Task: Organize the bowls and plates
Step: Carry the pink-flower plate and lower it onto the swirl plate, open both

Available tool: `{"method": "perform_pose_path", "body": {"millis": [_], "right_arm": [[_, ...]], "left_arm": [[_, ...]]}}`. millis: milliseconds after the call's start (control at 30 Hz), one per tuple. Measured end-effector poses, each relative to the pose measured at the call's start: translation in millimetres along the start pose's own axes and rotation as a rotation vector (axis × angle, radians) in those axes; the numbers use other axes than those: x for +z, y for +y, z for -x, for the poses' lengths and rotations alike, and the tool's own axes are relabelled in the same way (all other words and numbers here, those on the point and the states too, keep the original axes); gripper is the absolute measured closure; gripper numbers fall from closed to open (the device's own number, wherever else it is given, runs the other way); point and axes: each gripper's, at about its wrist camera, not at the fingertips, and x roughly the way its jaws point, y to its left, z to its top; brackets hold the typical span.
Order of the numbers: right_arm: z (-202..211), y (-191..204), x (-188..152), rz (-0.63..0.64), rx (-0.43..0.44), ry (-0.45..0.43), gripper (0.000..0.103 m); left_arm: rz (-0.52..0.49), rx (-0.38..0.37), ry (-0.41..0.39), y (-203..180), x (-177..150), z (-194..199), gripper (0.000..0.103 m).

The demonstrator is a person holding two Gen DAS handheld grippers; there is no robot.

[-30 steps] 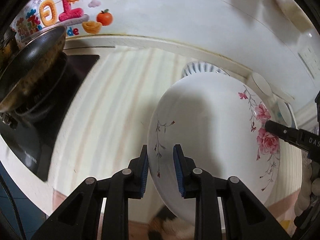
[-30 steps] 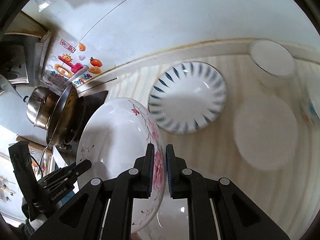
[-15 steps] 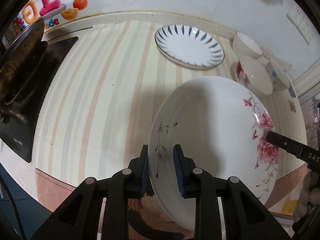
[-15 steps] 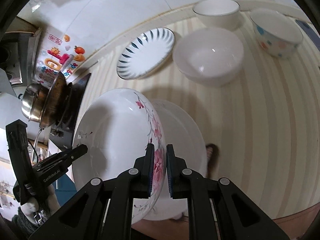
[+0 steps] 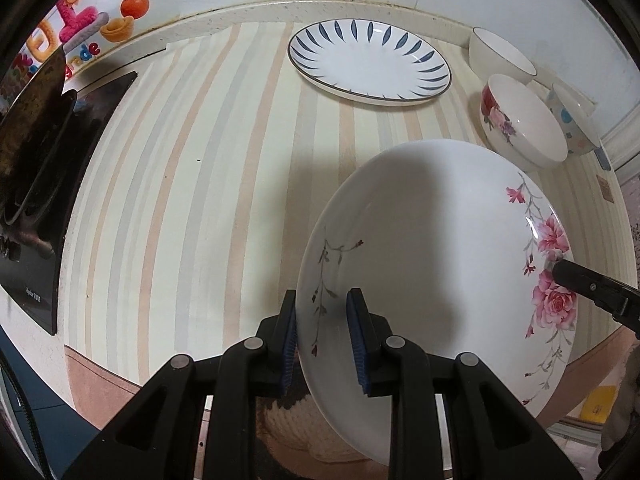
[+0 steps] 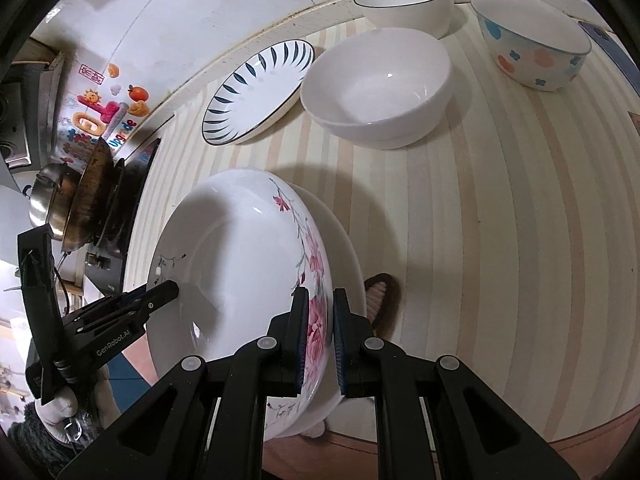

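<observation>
Seen first from the left wrist, the left gripper (image 5: 322, 336) is clamped narrow on the near rim of a large white deep plate with pink rose and branch decoration (image 5: 436, 264), one blue pad outside, one inside. That plate hangs tilted above the front edge of the striped beige countertop (image 5: 192, 184), its open face turned toward the camera. At its far right rim the right gripper's black finger (image 5: 592, 288) pinches the roses. Beyond, well apart, a white plate with dark blue leaf strokes (image 5: 370, 62) lies flat near the back wall, with a rose-patterned white bowl (image 5: 524, 128) to its right.

From the right wrist, the right gripper (image 6: 320, 334) is likewise closed on the rose rim, and the left gripper's fingers (image 6: 160, 294) hold the opposite rim. So both hold it across its width, neither nearer. The blue-stroked plate (image 6: 258, 92) lies ahead and left of the held plate; the likely next move carries it forward there. A plain white bowl (image 6: 380, 88), a black-rimmed white bowl (image 6: 404, 0) and a dotted bowl (image 6: 532, 40) stand behind.
</observation>
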Motion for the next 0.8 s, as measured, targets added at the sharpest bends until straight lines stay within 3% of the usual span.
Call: {"method": "perform_pose_path", "body": {"millis": [433, 600, 800], "right_arm": [[-1.4, -3.4, -1.0, 0.019, -0.004, 0.009, 0.090], [-2.6, -3.1, -3.0, 0.024, -0.017, 0.050, 0.088], [23.3, -12.7, 1.0, -0.036, 0.003, 0.055, 0.083]], "left_arm": [[-0.031, 0.050, -0.013, -8.6, -1.9, -0.2, 0.082], [-0.026, 0.053, -0.007, -9.6, -1.7, 0.0, 0.082], [0.042, 0.016, -0.025, 5.5, 4.6, 33.1, 0.081]]}}
